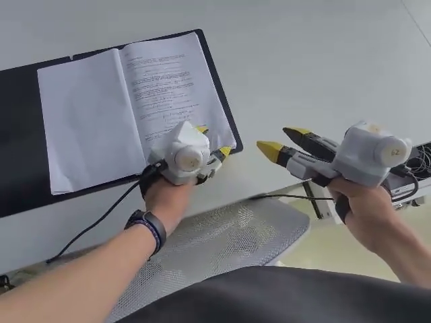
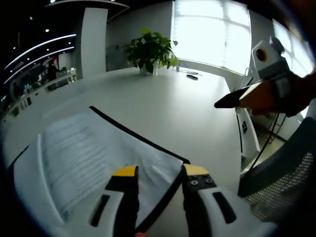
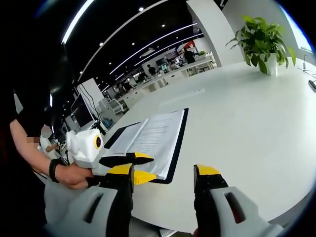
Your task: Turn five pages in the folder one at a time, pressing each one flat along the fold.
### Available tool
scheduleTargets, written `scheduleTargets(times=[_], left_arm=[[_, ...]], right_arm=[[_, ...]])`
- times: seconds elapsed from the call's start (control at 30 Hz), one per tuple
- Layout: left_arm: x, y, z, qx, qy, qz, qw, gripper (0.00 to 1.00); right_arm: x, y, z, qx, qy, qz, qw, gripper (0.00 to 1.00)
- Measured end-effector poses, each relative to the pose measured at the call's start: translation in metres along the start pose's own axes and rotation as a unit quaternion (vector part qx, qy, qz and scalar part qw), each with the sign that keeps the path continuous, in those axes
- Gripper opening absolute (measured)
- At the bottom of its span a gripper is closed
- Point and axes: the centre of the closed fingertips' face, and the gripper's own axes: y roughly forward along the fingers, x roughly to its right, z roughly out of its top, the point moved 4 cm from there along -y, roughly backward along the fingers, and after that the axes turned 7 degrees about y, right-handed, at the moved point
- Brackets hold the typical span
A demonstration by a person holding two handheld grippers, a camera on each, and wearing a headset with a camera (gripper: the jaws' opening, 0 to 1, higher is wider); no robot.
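Hiding a corner of the folder, left hand-held gripper gapes; right hand-held gripper gapes wide.

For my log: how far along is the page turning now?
Done: the folder lies open, with a blank sheet flat on its left side; how many pages were turned cannot be counted. In hand: the left gripper, open, sits at the lower corner of the printed page. The right gripper hovers open, holding nothing. Left: lifting, turning and pressing this page.

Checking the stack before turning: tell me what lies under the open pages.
A black folder lies under the pages, showing past their edges. Anything else beneath them is covered.
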Motion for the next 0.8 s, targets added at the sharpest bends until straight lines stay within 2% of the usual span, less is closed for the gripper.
scheduleTargets(times=[0.1,0.13,0.2,0.23,0.27,0.3,0.33,0.37,0.4,0.5,0.53,0.6,0.63,0.67,0.7,0.73,0.77,0.8], left_arm=[[0.001,0.000,0.005,0.005,-0.005,-0.014,0.9999,0.38],[0.002,0.000,0.006,0.005,0.003,-0.016,0.9999,0.38],[0.000,0.000,0.008,0.004,0.008,-0.008,0.9999,0.37],[-0.005,0.002,0.004,0.003,0.004,0.001,1.0000,0.36],[-0.013,0.004,-0.001,-0.006,0.001,0.027,0.9996,0.33],[-0.017,0.005,-0.003,-0.008,-0.007,0.036,0.9993,0.30],[-0.015,0.009,-0.008,-0.020,-0.016,0.030,0.9992,0.26],[-0.014,0.008,-0.007,-0.010,0.019,0.043,0.9988,0.24],[-0.012,0.009,-0.008,-0.009,0.027,0.043,0.9987,0.25],[-0.002,0.010,-0.006,-0.010,0.013,0.024,0.9996,0.35],[0.001,0.010,-0.006,-0.012,0.021,0.021,0.9995,0.38],[0.002,0.011,-0.010,-0.025,0.089,0.027,0.9954,0.40],[-0.002,0.011,-0.010,-0.023,0.119,0.043,0.9917,0.38],[0.002,0.009,-0.013,-0.023,0.050,0.037,0.9978,0.38],[0.004,0.008,-0.013,-0.020,0.074,0.036,0.9964,0.38],[0.003,0.009,-0.011,-0.020,0.070,0.034,0.9968,0.38],[0.001,0.008,-0.006,-0.010,-0.004,0.032,0.9994,0.38],[-0.002,0.008,-0.003,-0.008,-0.027,0.025,0.9993,0.39]], right_arm=[[0.000,0.001,-0.002,-0.004,-0.001,0.001,1.0000,0.47],[0.000,0.001,-0.002,-0.005,-0.002,0.001,1.0000,0.47],[-0.001,0.002,-0.003,-0.006,-0.003,0.002,1.0000,0.46],[-0.001,0.002,-0.003,-0.006,-0.002,0.002,1.0000,0.46],[-0.001,0.002,-0.003,-0.006,-0.002,0.001,1.0000,0.46],[0.000,0.002,-0.002,-0.005,-0.002,0.001,1.0000,0.45],[-0.001,0.002,-0.002,-0.005,-0.001,0.001,1.0000,0.45],[-0.001,0.001,-0.002,-0.005,-0.002,0.002,1.0000,0.46],[-0.001,0.001,-0.002,-0.006,-0.003,0.002,1.0000,0.46],[0.001,0.000,-0.002,-0.004,-0.001,0.001,1.0000,0.45],[0.002,0.000,-0.002,-0.004,0.000,-0.001,1.0000,0.45],[0.003,0.000,-0.002,-0.002,0.002,-0.003,1.0000,0.45],[0.003,0.000,-0.002,-0.003,0.001,-0.004,1.0000,0.44],[0.004,-0.001,-0.002,-0.003,0.001,-0.005,1.0000,0.43],[0.004,-0.001,-0.001,-0.002,0.002,-0.004,1.0000,0.43],[0.003,-0.001,-0.001,0.000,0.004,-0.004,1.0000,0.43],[0.003,-0.001,0.000,0.002,0.006,-0.002,1.0000,0.43],[0.003,-0.001,0.000,0.002,0.006,-0.003,1.0000,0.43]])
